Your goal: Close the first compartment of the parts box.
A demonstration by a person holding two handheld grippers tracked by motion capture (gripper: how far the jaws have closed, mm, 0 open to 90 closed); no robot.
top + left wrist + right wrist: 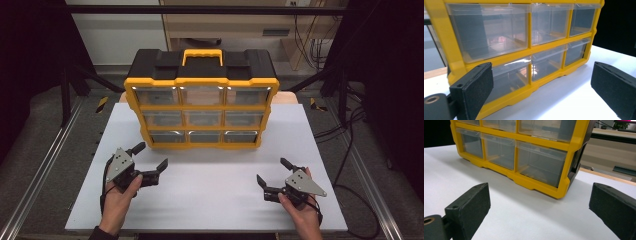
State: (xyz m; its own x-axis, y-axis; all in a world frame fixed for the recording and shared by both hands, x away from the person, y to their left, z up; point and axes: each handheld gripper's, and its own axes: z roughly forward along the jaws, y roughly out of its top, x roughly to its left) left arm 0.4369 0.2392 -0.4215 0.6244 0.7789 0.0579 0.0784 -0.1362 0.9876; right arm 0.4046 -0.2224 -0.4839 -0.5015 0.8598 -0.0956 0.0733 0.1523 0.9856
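I saw that my left gripper (151,160) and right gripper (271,174) were black, each topped by a grey three-cornered plate dotted with screws, trailing a black cable, with thick matte jaws, and a dark sleeve cuff showed at the left wrist.

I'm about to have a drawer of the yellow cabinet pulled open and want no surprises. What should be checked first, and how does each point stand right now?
1. Left gripper open and holding nothing: ok.
2. Right gripper open and holding nothing: ok.
3. Drawer cabinet upright on the white table, front facing the person: ok.
4. All nine clear drawers pushed in: ok, as far as the high view shows.
5. Table between the grippers and the cabinet free of obstacles: ok.
6. What the drawers contain: cannot tell; in the left gripper view a faint pinkish shape shows in one drawer.
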